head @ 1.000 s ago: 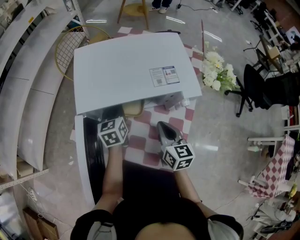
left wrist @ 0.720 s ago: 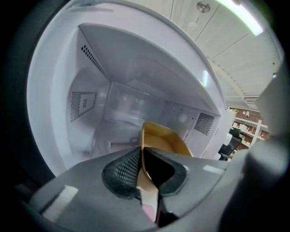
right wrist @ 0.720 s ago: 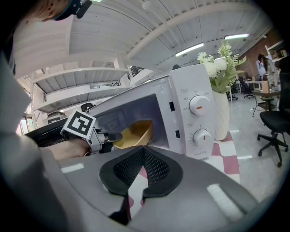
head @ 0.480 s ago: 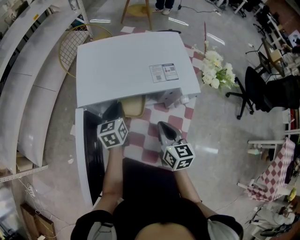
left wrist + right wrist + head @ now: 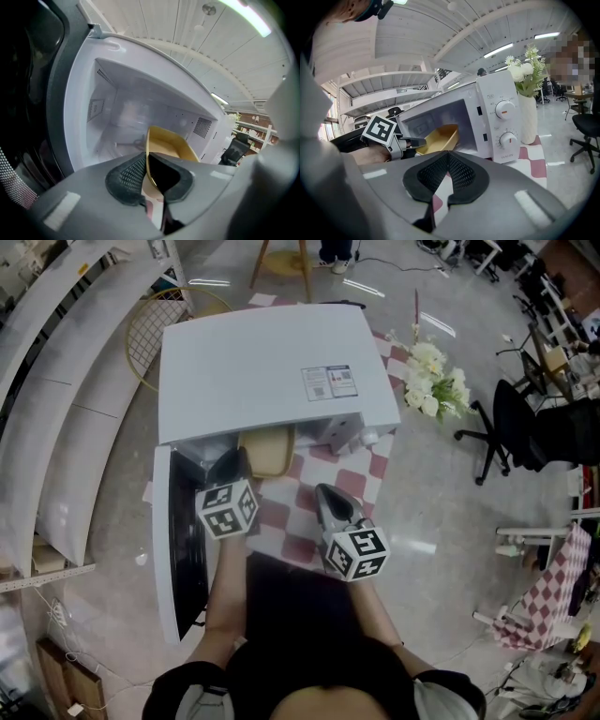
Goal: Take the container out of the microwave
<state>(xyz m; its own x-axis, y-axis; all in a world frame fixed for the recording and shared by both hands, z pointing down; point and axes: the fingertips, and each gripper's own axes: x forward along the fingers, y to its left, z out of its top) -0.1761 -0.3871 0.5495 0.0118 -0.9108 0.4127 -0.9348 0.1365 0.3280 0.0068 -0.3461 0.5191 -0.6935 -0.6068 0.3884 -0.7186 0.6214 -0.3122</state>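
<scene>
Left gripper (image 5: 146,158): fingers (image 5: 125,177) pinch the container (image 5: 168,143) rim at the microwave (image 5: 140,101) mouth. Right gripper (image 5: 448,164): fingers closed, empty, apart from container.

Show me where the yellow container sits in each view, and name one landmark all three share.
Head view: the container pokes out under the microwave's front edge, just beyond the left tool.
Left gripper view: the container is dead centre, its rim pinched between the jaws.
Right gripper view: the container is left of centre, in the microwave's open mouth.
Shared landmark: the white microwave.
</scene>
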